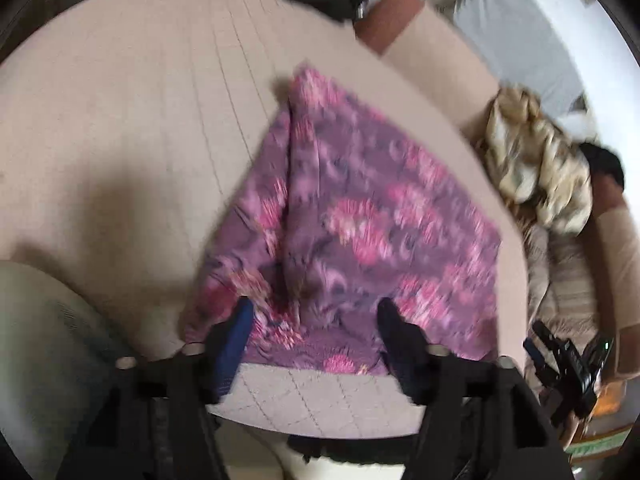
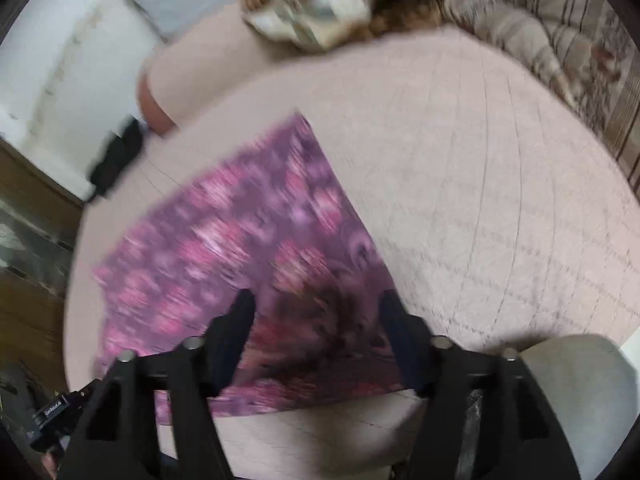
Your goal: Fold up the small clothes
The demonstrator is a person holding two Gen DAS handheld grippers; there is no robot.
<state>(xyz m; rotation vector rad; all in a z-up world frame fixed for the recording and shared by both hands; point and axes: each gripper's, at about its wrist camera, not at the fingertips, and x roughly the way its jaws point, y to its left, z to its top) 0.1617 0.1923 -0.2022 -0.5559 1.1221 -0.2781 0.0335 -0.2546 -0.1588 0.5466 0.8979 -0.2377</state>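
Both views are motion-blurred, so the print and edges of the purple floral garment (image 1: 352, 220) are hard to make out, and each gripper's fingers hide its near hem. The garment lies on the pale quilted surface (image 1: 140, 120), its long axis running from lower centre toward upper centre of the left view, narrowing upward. The left gripper (image 1: 314, 312) and the right gripper (image 2: 316, 306) stand wide apart over the cloth, gripping nothing. A crumpled beige cloth (image 2: 320, 4) is cut off at the upper edge of the right view.
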